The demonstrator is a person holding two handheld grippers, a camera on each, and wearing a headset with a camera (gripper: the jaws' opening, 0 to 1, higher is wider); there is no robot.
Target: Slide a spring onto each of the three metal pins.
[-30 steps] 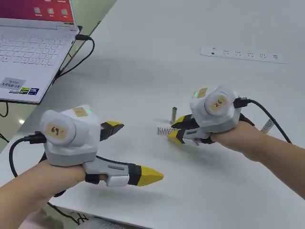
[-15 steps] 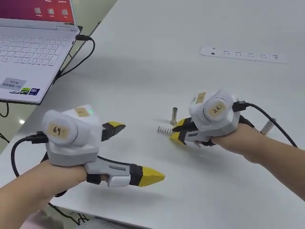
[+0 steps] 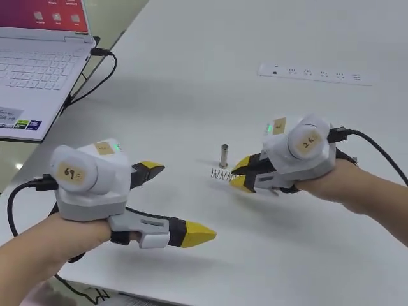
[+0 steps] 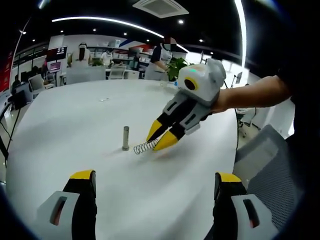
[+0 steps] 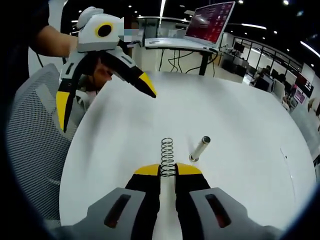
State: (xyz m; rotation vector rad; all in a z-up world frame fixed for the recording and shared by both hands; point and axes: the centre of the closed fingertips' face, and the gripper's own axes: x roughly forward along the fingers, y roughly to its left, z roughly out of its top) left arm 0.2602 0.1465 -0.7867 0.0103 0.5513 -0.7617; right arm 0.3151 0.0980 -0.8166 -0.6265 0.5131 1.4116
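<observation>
Near end of spring [image 5: 167, 150] hidden within right tool [image 5: 168, 170]

The head view looks down on the pin [image 3: 224, 155]; both gripper views face each other low over the surface [image 3: 191, 76], sharing this pin, the right one nearer

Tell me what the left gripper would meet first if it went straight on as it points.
Probably the spring, held by the right gripper, just beside the pin; depth is unclear.
</observation>
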